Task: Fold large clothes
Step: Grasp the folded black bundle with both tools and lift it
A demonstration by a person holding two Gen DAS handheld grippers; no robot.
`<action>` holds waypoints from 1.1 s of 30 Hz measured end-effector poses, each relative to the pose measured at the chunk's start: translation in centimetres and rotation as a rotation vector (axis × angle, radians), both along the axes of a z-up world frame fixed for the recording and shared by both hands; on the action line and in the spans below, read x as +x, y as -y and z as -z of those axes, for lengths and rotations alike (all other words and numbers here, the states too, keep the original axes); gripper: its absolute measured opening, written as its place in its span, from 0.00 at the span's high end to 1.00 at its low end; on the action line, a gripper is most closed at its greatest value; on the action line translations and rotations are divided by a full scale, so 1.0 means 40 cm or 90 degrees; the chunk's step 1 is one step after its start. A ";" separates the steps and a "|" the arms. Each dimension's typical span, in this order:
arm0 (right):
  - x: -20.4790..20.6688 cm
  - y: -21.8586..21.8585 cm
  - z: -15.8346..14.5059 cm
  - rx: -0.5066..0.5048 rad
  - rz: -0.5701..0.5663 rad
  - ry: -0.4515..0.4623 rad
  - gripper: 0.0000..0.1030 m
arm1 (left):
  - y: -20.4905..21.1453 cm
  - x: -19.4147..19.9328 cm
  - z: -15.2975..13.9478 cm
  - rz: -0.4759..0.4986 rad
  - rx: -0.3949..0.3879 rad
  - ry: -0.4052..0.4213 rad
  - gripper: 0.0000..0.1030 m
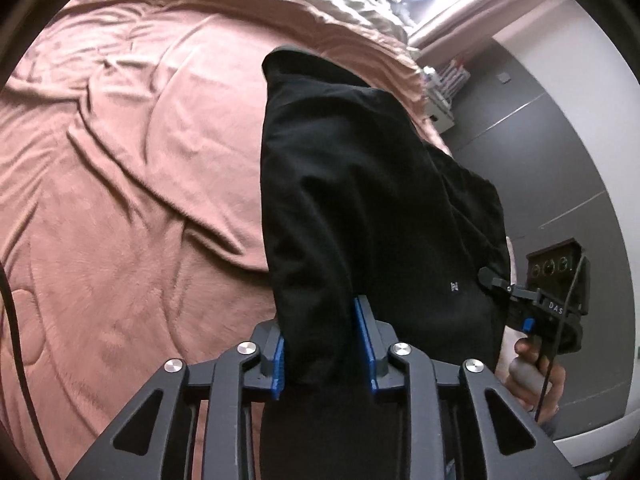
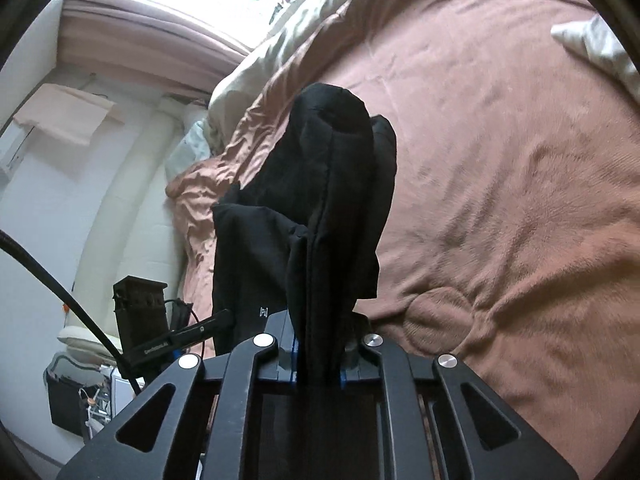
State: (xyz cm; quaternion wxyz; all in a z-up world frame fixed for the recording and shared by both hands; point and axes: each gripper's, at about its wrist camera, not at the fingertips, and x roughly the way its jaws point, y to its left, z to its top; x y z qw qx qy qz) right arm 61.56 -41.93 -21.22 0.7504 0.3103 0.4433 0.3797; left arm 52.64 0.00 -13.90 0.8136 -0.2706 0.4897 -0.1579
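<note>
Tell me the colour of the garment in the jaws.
Black garment; clearest in the left wrist view.

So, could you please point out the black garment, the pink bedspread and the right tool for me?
black garment [image 1: 360, 184]: left wrist view, middle of the hanging cloth.
pink bedspread [image 2: 520, 184]: right wrist view, bare quilted surface.
right tool [image 2: 318, 364]: right wrist view, between its fingertips, shut on the garment.

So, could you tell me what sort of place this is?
Most likely a bedroom: a pink quilted duvet covers a bed, beside a bright window with pink curtains.
</note>
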 end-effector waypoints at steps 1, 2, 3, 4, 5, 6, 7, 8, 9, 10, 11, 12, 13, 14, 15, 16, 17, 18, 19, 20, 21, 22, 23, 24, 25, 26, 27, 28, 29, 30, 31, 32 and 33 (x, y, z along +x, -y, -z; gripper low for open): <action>-0.014 0.011 -0.002 0.003 0.003 0.004 0.90 | 0.003 -0.010 -0.016 0.001 -0.002 0.007 0.72; -0.030 0.021 -0.011 0.005 0.005 0.011 0.90 | 0.004 -0.020 -0.029 0.003 -0.003 0.013 0.73; -0.043 0.034 -0.019 0.007 0.008 0.017 0.91 | 0.008 -0.033 -0.049 0.005 -0.004 0.023 0.73; -0.061 0.045 -0.032 0.012 0.011 0.026 0.91 | 0.013 -0.042 -0.065 0.006 -0.006 0.030 0.74; -0.073 0.058 -0.043 0.013 0.014 0.033 0.91 | 0.018 -0.051 -0.081 0.007 -0.008 0.038 0.74; -0.090 0.067 -0.057 0.014 0.018 0.043 0.91 | 0.025 -0.065 -0.103 0.007 -0.011 0.048 0.74; -0.109 0.079 -0.074 0.014 0.023 0.053 0.91 | 0.031 -0.075 -0.120 0.008 -0.012 0.056 0.75; -0.123 0.094 -0.084 0.015 0.026 0.060 0.91 | 0.041 -0.087 -0.142 0.010 -0.014 0.065 0.75; -0.144 0.109 -0.103 0.015 0.032 0.071 0.91 | 0.052 -0.092 -0.157 0.011 -0.015 0.071 0.75; -0.158 0.120 -0.116 0.013 0.036 0.078 0.91 | 0.065 -0.100 -0.178 0.014 -0.017 0.079 0.75; -0.173 0.133 -0.128 0.012 0.041 0.085 0.91 | 0.081 -0.109 -0.201 0.017 -0.019 0.089 0.75; -0.183 0.161 -0.136 0.011 0.047 0.092 0.91 | 0.108 -0.103 -0.222 0.020 -0.020 0.095 0.75; -0.200 0.183 -0.151 0.008 0.054 0.099 0.91 | 0.123 -0.107 -0.239 0.023 -0.022 0.102 0.75; -0.213 0.197 -0.161 0.005 0.059 0.104 0.91 | 0.145 -0.112 -0.260 0.027 -0.025 0.111 0.75; -0.230 0.218 -0.174 0.001 0.065 0.111 0.91 | 0.167 -0.114 -0.279 0.031 -0.028 0.117 0.75; -0.245 0.241 -0.190 -0.004 0.073 0.119 0.91 | 0.184 -0.116 -0.292 0.034 -0.031 0.123 0.75; -0.260 0.264 -0.203 -0.007 0.080 0.125 0.91 | 0.205 -0.118 -0.307 0.037 -0.034 0.129 0.75; -0.273 0.291 -0.219 -0.010 0.086 0.131 0.91 | 0.233 -0.121 -0.324 0.042 -0.038 0.135 0.75; -0.289 0.322 -0.234 -0.014 0.093 0.138 0.91 | 0.257 -0.122 -0.336 0.046 -0.042 0.139 0.75; -0.306 0.354 -0.246 -0.019 0.101 0.142 0.91 | 0.288 -0.124 -0.350 0.050 -0.048 0.142 0.75; -0.316 0.375 -0.255 -0.021 0.105 0.144 0.91 | 0.309 -0.121 -0.357 0.053 -0.052 0.143 0.75; -0.331 0.406 -0.263 -0.026 0.113 0.147 0.91 | 0.340 -0.122 -0.368 0.058 -0.058 0.144 0.75; -0.343 0.431 -0.271 -0.031 0.118 0.149 0.91 | 0.371 -0.123 -0.378 0.062 -0.062 0.145 0.75; -0.359 0.469 -0.283 -0.039 0.126 0.152 0.91 | 0.395 -0.130 -0.385 0.066 -0.064 0.146 0.75; -0.371 0.505 -0.299 -0.045 0.132 0.155 0.91 | 0.420 -0.131 -0.393 0.069 -0.067 0.148 0.75; -0.380 0.531 -0.306 -0.051 0.137 0.156 0.91 | 0.444 -0.132 -0.400 0.073 -0.071 0.149 0.75; -0.386 0.549 -0.321 -0.057 0.142 0.159 0.91 | 0.476 -0.134 -0.407 0.079 -0.076 0.149 0.75; -0.398 0.581 -0.331 -0.064 0.148 0.162 0.91 | 0.501 -0.135 -0.413 0.083 -0.081 0.149 0.75; -0.406 0.605 -0.338 -0.068 0.154 0.163 0.91 | 0.523 -0.137 -0.419 0.086 -0.085 0.148 0.75; -0.418 0.637 -0.354 -0.076 0.160 0.166 0.91 | 0.555 -0.138 -0.424 0.089 -0.089 0.148 0.75; -0.421 0.658 -0.363 -0.080 0.165 0.167 0.91 | 0.581 -0.139 -0.429 0.091 -0.091 0.147 0.75; -0.425 0.685 -0.373 -0.087 0.171 0.169 0.91 | 0.608 -0.141 -0.433 0.092 -0.093 0.146 0.75; -0.435 0.703 -0.389 -0.093 0.175 0.170 0.91 | 0.648 -0.141 -0.439 0.095 -0.095 0.143 0.75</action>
